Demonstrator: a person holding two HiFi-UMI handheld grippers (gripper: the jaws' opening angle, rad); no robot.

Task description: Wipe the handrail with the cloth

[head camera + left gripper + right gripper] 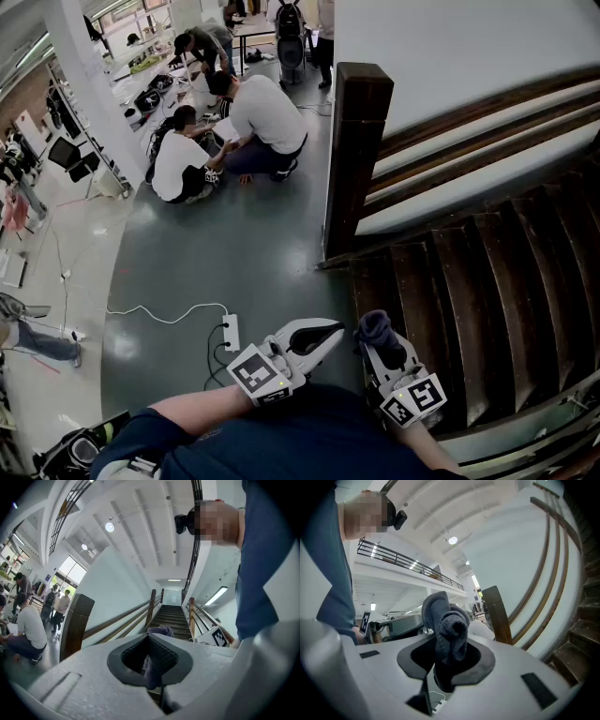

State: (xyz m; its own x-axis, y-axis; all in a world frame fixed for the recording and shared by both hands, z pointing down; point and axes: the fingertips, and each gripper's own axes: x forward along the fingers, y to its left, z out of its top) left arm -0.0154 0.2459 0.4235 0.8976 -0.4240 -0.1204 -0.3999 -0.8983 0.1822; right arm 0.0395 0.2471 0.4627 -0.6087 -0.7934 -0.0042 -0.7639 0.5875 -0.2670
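A dark wooden handrail (487,117) runs up the white wall from a thick newel post (361,159) beside the stairs. In the left gripper view the post (75,620) stands left of the jaws; in the right gripper view the rails (546,569) curve at the right. A bunched dark grey cloth (378,328) sticks up out of my right gripper (377,345), which is shut on it (445,625). My left gripper (334,329) hovers just left of it, shut and holding nothing. The cloth (159,631) shows beyond the left jaws. Both grippers are well short of the rail.
Dark wooden stair treads (469,300) rise to the right. On the grey floor lies a white power strip (231,331) with its cable. Two people (253,122) crouch on the floor beyond the post, with others and desks farther back.
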